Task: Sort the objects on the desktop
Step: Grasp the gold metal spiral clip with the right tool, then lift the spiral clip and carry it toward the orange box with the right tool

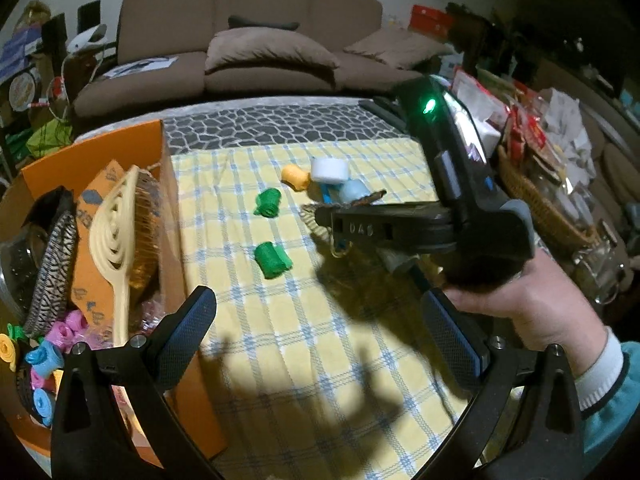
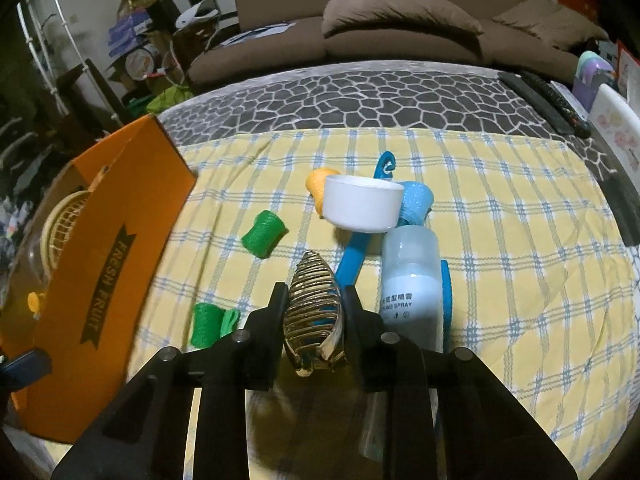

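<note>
My right gripper (image 2: pixel 315 300) is shut on a gold ribbed hair claw clip (image 2: pixel 314 320) just above the yellow checked cloth (image 2: pixel 500 240). The left wrist view shows the same gripper (image 1: pixel 334 222) held by a person's hand (image 1: pixel 540 304). My left gripper (image 1: pixel 320 328) stands open and empty above the cloth, beside the orange box (image 1: pixel 168 216). Two green rolls (image 2: pixel 264 238) (image 2: pixel 206 324), an orange roll (image 2: pixel 316 182), a white cup (image 2: pixel 362 204), a spray bottle (image 2: pixel 412 280) and a blue handled tool (image 2: pixel 352 260) lie on the cloth.
The orange "FRESH FRUIT" box (image 2: pixel 120 208) at the left holds a cream hairbrush (image 1: pixel 116 232), a zebra-striped item (image 1: pixel 56 264) and several coloured rolls (image 1: pixel 64 328). A wicker basket (image 1: pixel 536 200) with packets sits at the right. Remotes (image 2: pixel 544 96) lie at the far right; a brown sofa (image 1: pixel 256 40) stands behind.
</note>
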Available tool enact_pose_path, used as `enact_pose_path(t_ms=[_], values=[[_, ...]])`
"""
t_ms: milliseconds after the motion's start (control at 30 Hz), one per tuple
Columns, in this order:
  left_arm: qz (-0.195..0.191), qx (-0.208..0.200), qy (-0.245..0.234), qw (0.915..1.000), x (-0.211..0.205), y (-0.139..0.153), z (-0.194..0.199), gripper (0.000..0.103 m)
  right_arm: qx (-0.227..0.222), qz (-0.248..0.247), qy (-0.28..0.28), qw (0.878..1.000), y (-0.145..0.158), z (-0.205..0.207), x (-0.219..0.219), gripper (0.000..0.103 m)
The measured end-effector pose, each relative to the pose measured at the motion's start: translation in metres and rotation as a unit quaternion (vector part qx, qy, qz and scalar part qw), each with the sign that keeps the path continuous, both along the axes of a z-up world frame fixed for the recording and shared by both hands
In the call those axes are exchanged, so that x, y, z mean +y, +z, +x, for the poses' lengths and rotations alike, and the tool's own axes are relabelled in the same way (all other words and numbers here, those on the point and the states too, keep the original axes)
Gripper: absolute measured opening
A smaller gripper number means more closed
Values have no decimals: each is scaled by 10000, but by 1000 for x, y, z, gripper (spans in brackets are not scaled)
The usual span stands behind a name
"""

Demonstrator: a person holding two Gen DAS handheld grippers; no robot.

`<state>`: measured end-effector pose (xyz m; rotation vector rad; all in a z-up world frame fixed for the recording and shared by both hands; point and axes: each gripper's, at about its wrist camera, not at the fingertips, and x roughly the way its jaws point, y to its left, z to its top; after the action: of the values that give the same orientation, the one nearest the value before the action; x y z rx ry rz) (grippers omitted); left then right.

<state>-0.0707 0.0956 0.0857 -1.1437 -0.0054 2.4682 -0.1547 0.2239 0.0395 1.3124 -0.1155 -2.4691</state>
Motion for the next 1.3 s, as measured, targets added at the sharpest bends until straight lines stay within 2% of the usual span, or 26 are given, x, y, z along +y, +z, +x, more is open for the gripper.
enact_pose_path(t_ms=[100,267,333,500,633,833,1000,1133,1300], values=[[-69,-16,-132,9999,10,-4,4,103,-70,-344,93,9993,6,5,6,27],[-30,-52,-260,9996,22,-10,7,103,-73,-562,215,9982,19,19,18,27],[-125,26,-248,9996,27,-12,8,103,-118,-690,244,9973,22,24,23,27],[-196,15,-269,9994,27,-11,8,103,-371,-765,408,9955,20,34,24,27],[-225,178,-272,9992,24,-1,11,103,-410,-706,518,9953,20,38,23,27],[19,215,-173,9996,16,5,9,103,-297,-935,515,9938,34,44,35,27],[313,388,-171,9986,8,17,12,103,-122,-1179,650,9908,57,54,33,27],[572,561,-179,9966,0,28,14,103,-11,-1466,881,9853,77,64,22,27],[919,556,-28,9942,-16,33,8,101,9,-1864,1192,9752,94,72,4,27]])
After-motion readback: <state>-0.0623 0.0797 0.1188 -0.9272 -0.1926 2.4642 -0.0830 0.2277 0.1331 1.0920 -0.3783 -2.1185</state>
